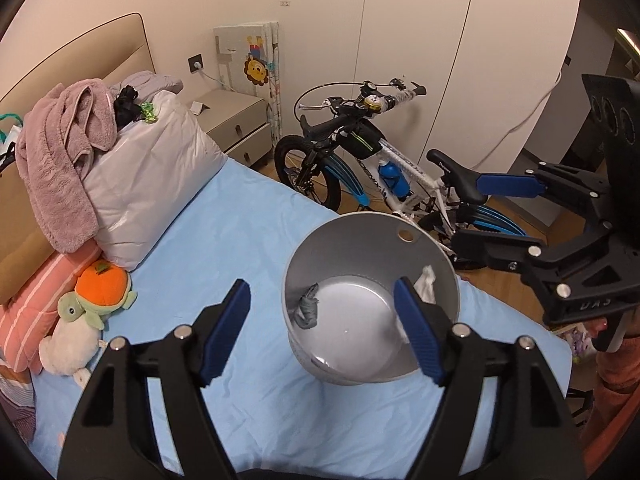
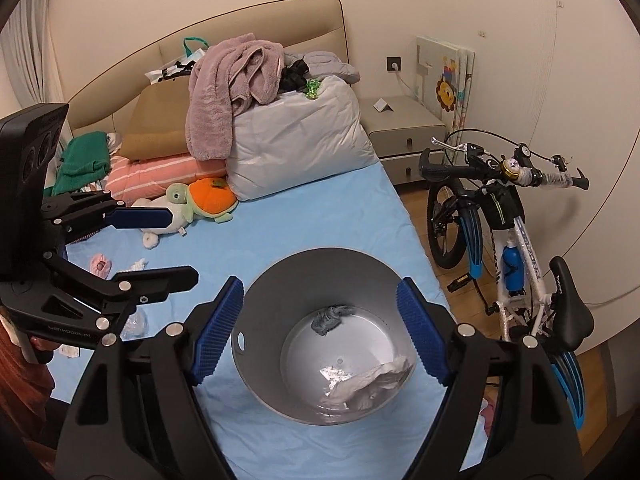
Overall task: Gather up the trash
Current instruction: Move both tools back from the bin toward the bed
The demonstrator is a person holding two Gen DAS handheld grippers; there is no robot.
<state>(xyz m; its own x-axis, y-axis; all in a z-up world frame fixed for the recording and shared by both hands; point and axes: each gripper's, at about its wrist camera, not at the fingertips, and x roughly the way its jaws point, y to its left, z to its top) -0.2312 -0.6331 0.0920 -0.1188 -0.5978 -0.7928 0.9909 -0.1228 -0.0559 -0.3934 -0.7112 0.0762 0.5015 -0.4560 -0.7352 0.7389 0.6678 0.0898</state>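
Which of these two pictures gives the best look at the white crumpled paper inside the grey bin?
The right wrist view: it looks straight down into the bin, so the white crumpled paper lies fully exposed on the bottom. In the left wrist view that paper is partly hidden behind a blue finger pad.

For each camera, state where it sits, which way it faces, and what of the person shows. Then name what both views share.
Left wrist: rides the left gripper, jaws open, tilted down over the bed at the grey bin; the right gripper and an orange sleeve show at right.
Right wrist: rides the right gripper, jaws open, looking down into the bin; the left gripper shows at left.
Shared: bin, grey wad, white crumpled trash, bicycle, turtle plush.
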